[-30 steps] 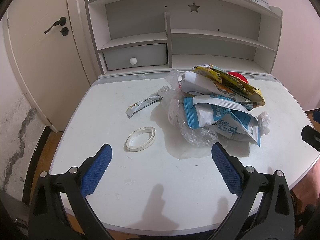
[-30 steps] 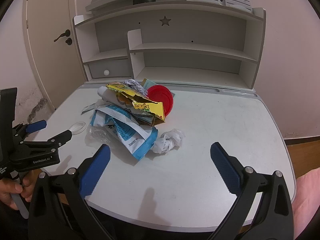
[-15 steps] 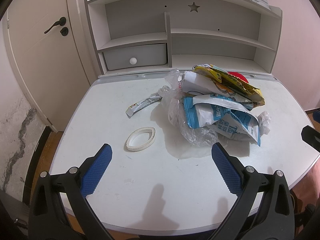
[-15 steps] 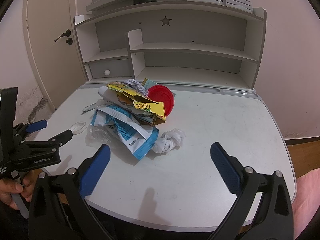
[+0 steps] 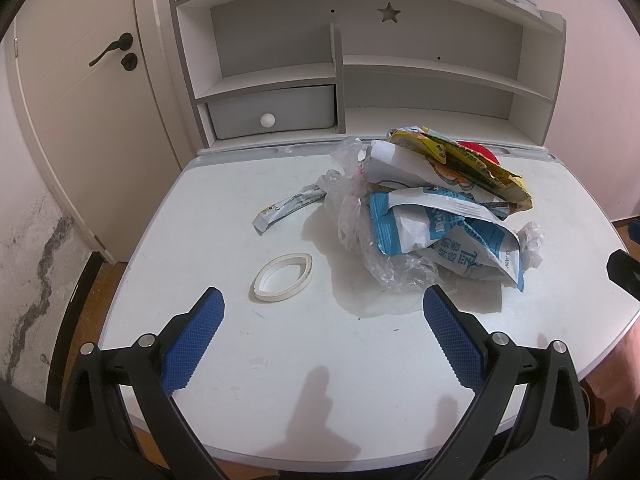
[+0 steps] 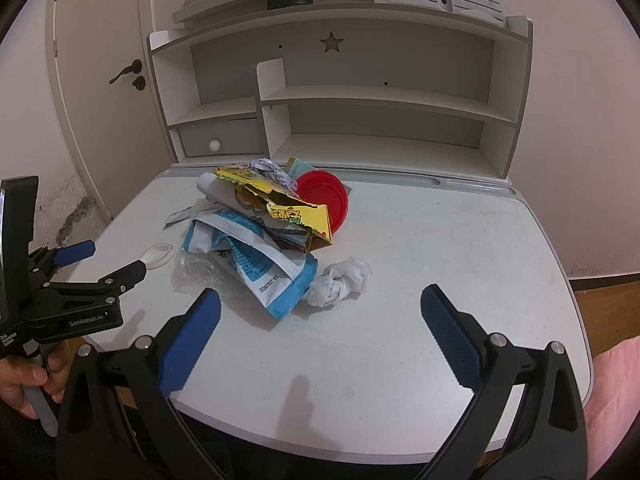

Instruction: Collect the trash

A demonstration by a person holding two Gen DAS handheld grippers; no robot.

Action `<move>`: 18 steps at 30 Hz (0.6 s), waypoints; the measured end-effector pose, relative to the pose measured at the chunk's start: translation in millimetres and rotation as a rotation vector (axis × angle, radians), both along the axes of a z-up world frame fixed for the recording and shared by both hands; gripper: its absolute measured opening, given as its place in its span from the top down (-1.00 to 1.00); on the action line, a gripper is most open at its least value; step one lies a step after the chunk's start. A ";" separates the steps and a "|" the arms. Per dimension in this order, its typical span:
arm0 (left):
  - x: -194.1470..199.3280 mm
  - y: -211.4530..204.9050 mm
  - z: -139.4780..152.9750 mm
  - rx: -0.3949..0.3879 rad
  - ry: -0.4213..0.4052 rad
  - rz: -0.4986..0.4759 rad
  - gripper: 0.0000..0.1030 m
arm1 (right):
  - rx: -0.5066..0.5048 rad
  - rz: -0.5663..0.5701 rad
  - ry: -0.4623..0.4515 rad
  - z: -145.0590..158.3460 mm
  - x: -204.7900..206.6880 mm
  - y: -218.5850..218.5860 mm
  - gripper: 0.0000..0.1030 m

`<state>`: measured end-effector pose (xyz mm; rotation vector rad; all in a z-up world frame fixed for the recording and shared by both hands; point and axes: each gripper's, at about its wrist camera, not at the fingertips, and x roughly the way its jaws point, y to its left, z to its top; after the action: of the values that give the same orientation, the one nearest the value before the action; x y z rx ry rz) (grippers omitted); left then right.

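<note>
Sitting mid-desk, the trash pile (image 5: 436, 216) isn't budging, same as a second ago, so collecting hasn't really started. Left gripper (image 5: 324, 316) and right gripper (image 6: 320, 312) are both hanging wide open, holding nothing. Desk (image 6: 460, 248) is offering plenty of bare room on the right.

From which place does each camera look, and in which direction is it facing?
Left wrist: on the left gripper, near the desk's front-left, facing the shelf unit; only its open blue fingers show.
Right wrist: on the right gripper, further right, facing likewise; shows its open fingers, the left gripper and a hand.
Shared: blue wrapper, tape ring, paper ball.
</note>
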<state>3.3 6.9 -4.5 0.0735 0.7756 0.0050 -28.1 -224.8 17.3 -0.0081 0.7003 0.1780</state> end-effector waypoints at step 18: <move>21.7 17.3 -19.7 0.038 0.057 0.016 -0.88 | 0.018 0.020 0.038 -12.3 7.2 -3.9 -0.88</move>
<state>25.0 24.2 -24.3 0.1043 0.8337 0.0330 -20.9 -228.7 5.0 0.0058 0.7363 0.2037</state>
